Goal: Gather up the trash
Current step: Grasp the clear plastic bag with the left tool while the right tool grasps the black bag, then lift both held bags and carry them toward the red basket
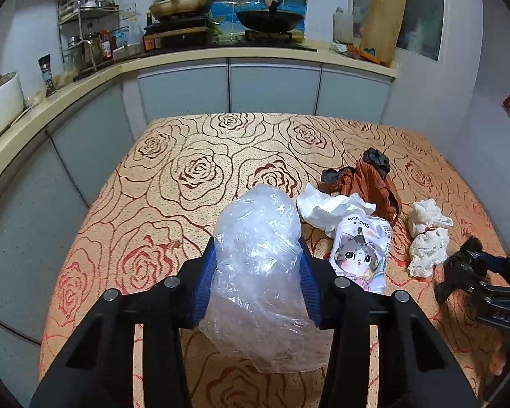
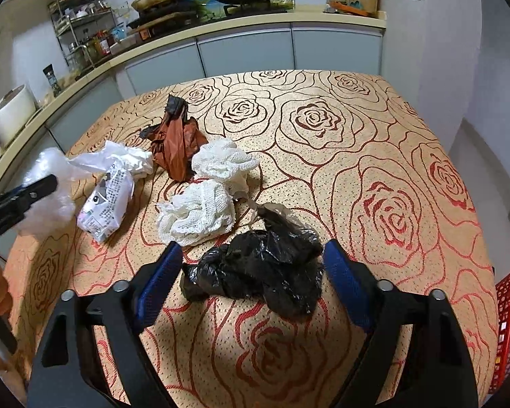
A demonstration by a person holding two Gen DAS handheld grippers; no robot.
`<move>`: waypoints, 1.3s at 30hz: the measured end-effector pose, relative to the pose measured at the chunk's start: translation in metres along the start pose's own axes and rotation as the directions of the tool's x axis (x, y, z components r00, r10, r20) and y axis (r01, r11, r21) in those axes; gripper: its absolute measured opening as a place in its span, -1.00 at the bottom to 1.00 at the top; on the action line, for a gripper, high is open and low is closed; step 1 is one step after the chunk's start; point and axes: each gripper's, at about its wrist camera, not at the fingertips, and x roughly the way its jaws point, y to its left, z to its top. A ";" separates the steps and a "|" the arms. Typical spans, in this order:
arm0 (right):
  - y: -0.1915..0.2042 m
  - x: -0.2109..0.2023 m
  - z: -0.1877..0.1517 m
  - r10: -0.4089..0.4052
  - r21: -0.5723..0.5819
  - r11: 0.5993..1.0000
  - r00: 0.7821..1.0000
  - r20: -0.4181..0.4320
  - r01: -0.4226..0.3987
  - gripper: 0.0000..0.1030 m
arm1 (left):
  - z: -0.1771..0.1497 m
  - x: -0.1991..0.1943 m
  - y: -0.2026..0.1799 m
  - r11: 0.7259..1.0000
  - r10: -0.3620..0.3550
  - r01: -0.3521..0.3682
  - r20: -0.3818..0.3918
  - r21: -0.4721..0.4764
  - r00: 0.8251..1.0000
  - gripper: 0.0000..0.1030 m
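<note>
the left gripper is clamped on the clear plastic bag over the table. the right gripper has its fingers apart around the black bag. nearly all trash remains: white net, cat packet, brown bag.

The only legible print stands on the white cat packet, lying just right of the left gripper: "wa" at its top edge, the rest creased away. Its back carries dense fine print, too small to read.
</note>
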 end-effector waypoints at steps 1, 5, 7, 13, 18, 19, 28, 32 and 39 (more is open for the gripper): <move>0.000 0.002 0.000 0.002 0.002 1.000 1.000 -0.008 -0.002 0.35 | -0.001 -0.003 0.001 1.000 0.001 -0.001 0.004 -0.003 1.000 -0.17; 0.000 0.003 -0.004 0.019 0.005 1.000 1.000 -0.017 -0.019 0.03 | -0.003 -0.011 0.002 1.000 0.001 -0.001 0.012 -0.007 1.000 -0.17; 0.001 0.001 -0.005 0.023 0.000 1.000 1.000 -0.015 -0.023 -0.07 | -0.005 -0.014 0.002 1.000 0.004 -0.004 0.017 -0.003 1.000 -0.17; 0.005 -0.007 -0.008 0.020 -0.018 1.000 1.000 -0.006 -0.020 -0.25 | -0.010 -0.023 -0.007 0.999 0.017 -0.018 0.031 0.031 0.999 -0.17; 0.005 -0.022 -0.009 0.016 -0.023 1.000 1.000 0.022 -0.016 -0.27 | -0.012 -0.032 -0.016 0.999 0.010 -0.011 0.042 0.045 0.999 -0.17; 0.005 -0.026 -0.009 0.015 -0.024 1.000 0.999 0.029 -0.015 -0.27 | -0.012 -0.034 -0.017 0.999 0.006 -0.008 0.045 0.046 0.999 -0.17; 0.005 -0.065 -0.007 0.027 -0.025 0.999 0.995 0.099 -0.025 -0.27 | -0.008 -0.060 -0.033 0.997 -0.016 0.010 0.086 0.070 0.996 -0.17; 0.006 -0.083 -0.006 0.033 -0.024 0.999 0.991 0.133 -0.030 -0.27 | -0.006 -0.072 -0.040 0.997 -0.025 0.016 0.103 0.081 0.994 -0.17; 0.001 -0.116 -0.003 0.039 -0.017 0.999 0.980 0.195 -0.036 -0.27 | -0.006 -0.089 -0.052 0.994 -0.047 0.034 0.128 0.103 0.991 -0.17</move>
